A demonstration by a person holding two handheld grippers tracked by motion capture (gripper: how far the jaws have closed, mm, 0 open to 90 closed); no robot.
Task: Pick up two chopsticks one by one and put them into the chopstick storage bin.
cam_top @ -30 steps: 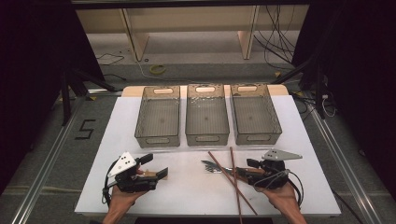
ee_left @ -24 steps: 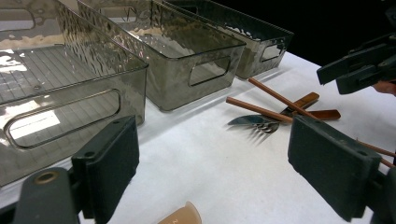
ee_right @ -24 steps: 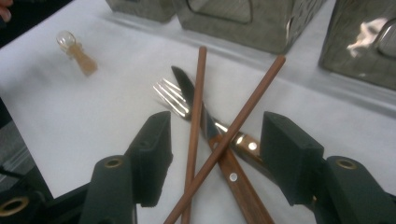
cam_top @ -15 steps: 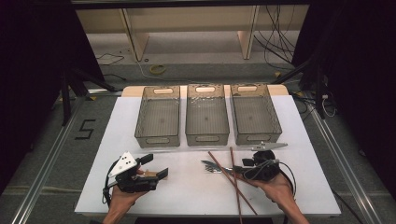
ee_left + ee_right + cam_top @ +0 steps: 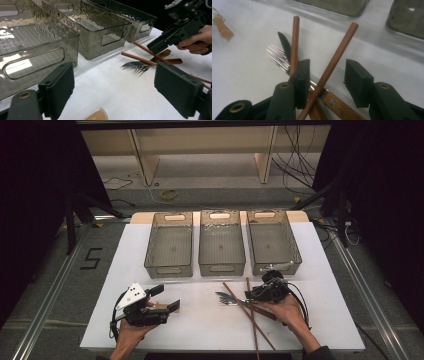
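Straddling one chopstick (image 5: 329,67) with its jaws spread, the right gripper (image 5: 327,80) hovers low over the crossed cutlery pile — fork (image 5: 277,59), knife (image 5: 285,46) — apparently lining up a pinch, while the left gripper (image 5: 162,302) waits wide open near the three bins (image 5: 221,245).

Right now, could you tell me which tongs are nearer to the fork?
Right. The right tongs sit open directly over the fork, straddling a crossing chopstick. The left tongs rest well to the fork's left.
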